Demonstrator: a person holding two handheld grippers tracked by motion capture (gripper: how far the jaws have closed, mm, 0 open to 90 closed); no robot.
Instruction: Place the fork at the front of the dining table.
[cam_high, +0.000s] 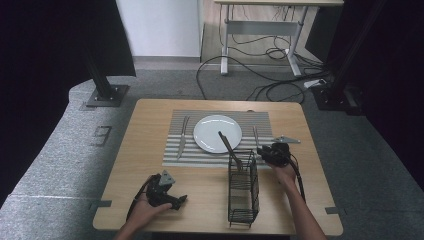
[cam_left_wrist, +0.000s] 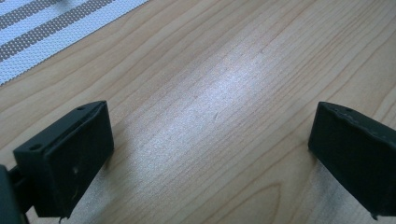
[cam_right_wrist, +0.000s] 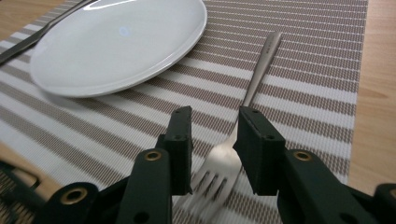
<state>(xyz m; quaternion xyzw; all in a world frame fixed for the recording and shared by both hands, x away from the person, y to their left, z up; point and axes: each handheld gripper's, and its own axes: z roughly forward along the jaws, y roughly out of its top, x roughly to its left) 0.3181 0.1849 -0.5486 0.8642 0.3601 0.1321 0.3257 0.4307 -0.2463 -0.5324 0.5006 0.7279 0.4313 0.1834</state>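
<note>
Right gripper view gave the fork (cam_right_wrist: 252, 88) close up: silver, flat on the striped mat (cam_right_wrist: 303, 56) beside the plate (cam_right_wrist: 116, 42), tines between narrowly parted jaws, pads not pressing. High view placed right gripper (cam_high: 263, 150) at the mat's right edge, hand behind it, wire basket (cam_high: 243, 186) alongside. Left gripper (cam_high: 180, 201) rested low on the table (cam_left_wrist: 224, 93), jaws wide, holding nothing.

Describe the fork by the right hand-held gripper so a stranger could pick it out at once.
Find the striped placemat on the wooden table, then the white plate at its centre. The fork lies flat right of the plate, its tines between the right hand-held gripper's jaws; other cutlery lies left of the plate or stands in the wire basket.
</note>
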